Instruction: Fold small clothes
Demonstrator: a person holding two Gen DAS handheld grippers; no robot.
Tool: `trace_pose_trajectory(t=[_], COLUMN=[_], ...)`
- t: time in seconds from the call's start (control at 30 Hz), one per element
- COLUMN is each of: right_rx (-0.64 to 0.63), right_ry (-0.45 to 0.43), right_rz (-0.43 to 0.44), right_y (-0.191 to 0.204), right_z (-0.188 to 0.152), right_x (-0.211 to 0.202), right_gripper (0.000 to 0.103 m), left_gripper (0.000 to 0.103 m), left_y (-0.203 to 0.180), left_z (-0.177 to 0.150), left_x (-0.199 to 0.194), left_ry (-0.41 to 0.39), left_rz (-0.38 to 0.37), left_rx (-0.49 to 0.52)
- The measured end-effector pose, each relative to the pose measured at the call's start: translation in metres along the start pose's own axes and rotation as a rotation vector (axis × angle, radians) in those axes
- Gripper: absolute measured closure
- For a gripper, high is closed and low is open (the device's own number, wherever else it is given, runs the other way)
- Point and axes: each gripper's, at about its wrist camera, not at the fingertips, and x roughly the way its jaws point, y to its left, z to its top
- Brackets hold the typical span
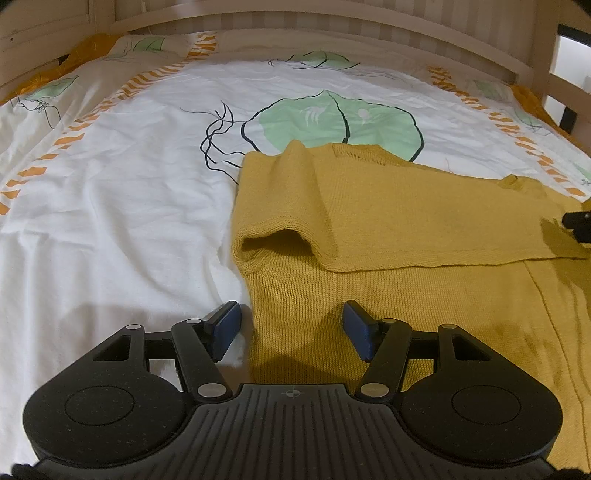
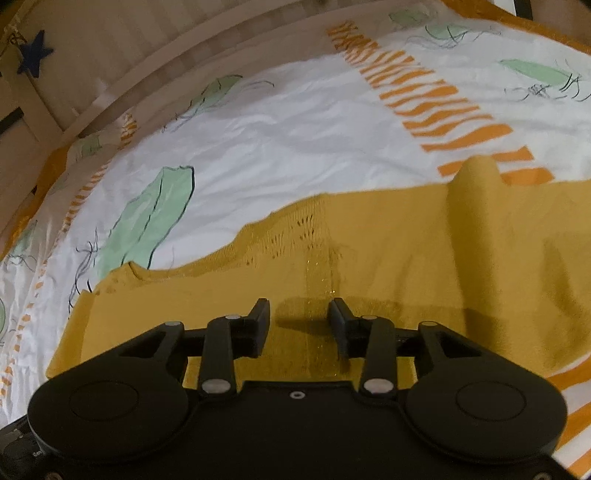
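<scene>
Left wrist view is showing a mustard-yellow knitted sweater (image 1: 424, 229) lying on a bed, spread over a white bedsheet (image 1: 122, 206) printed with green leaves and orange stripes. One part of the sweater is lying folded across the body, its lower edge running sideways over the knit below. The left claw (image 1: 291, 328) is hanging with its blue pads wide apart and gripping nothing, straddling the sweater's left edge, one pad over the sheet and one over the knit. At the far right edge of this view, a dark piece of the other tool is peeking in over the sweater. Right wrist view is showing the right claw (image 2: 299, 325) hovering over the sweater (image 2: 388, 258), its black fingers parted and empty. A pale wooden bed frame (image 1: 295, 22) is curving around the far side of the mattress.
</scene>
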Motion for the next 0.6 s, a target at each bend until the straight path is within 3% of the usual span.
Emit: trace_pose_trajectory(t=[0.13,0.23,0.43,0.6], right_rx=[0.019,-0.008,-0.119,-0.193], right_ry=[0.005,0.010,-0.040,-0.086], right_rz=[0.001,-0.007,-0.014,-0.104], right_y=[-0.002,0.002,0.021,0.026], right_z=[-0.001,-0.001,0.001,0.012], right_x=[0.003,0.003,-0.008,-0.018], right_gripper=[0.056,0.088,0.092,0.092], left_gripper=[0.043,0.043,0.043,0.043], left_y=[0.000,0.000,0.000,0.000], left_z=[0.000,-0.001,-0.001,-0.001], left_x=[0.000,0.000,-0.001,-0.001], left_ry=[-0.004,-0.006,-0.006,-0.007], left_rz=[-0.001,0.000,-0.001,-0.003], left_rx=[-0.002,-0.002,-0.002,-0.005])
